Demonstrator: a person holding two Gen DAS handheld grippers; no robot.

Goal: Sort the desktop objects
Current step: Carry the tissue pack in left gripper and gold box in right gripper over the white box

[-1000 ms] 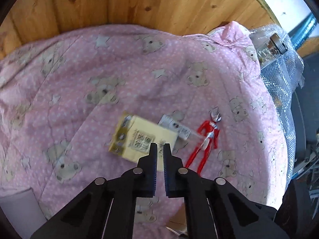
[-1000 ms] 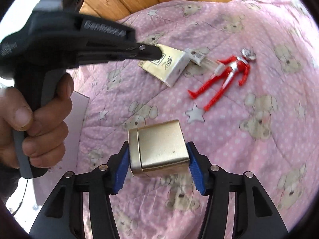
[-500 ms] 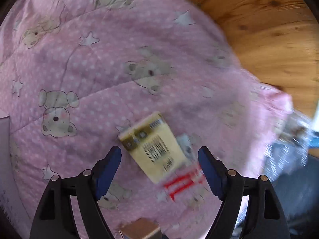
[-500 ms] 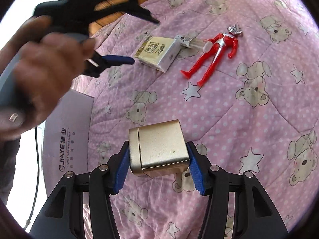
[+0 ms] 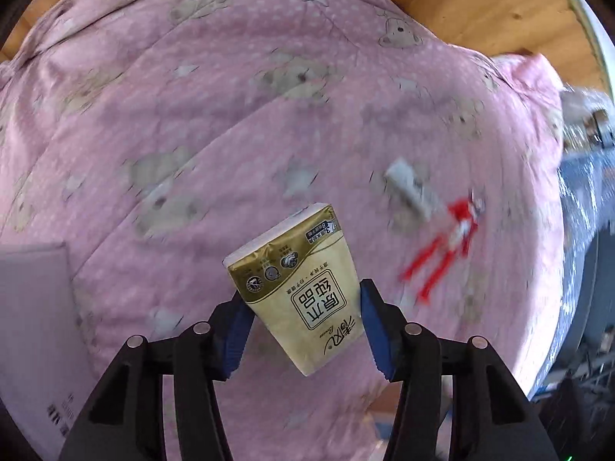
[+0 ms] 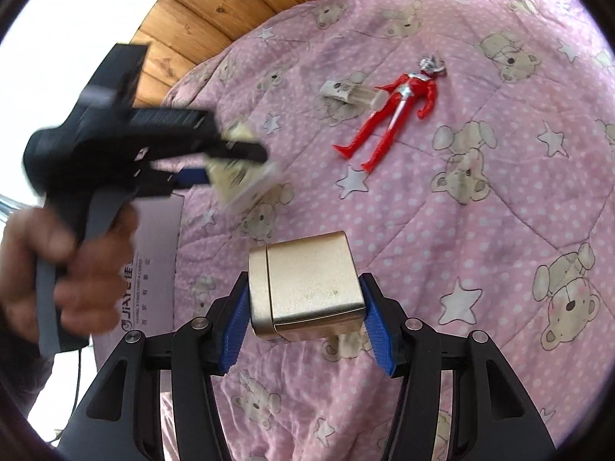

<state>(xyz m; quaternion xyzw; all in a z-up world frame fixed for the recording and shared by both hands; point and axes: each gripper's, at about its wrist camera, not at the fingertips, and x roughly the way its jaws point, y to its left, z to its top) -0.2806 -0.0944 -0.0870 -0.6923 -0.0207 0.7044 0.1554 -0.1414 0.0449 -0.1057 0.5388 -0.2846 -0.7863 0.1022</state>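
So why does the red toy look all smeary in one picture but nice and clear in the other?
In the left wrist view the red toy figure and the quilt are streaked by motion blur, while the held tissue pack looks sharp. In the right wrist view the figure is crisp; there the left gripper is blurred.

You've got a gold-and-white tissue pack (image 5: 296,288), a shiny gold box (image 6: 307,288), a red figure (image 6: 396,105), all over a pink bear-and-star quilt (image 6: 480,211).

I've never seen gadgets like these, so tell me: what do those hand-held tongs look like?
Each is a black plastic frame forking into two fingers with silver screws at the joints and ribbed blue pads. The left tongs have a chunky black body with a grey pistol handle, gripped by a bare hand. The right tongs look the same. No sleeve shows.
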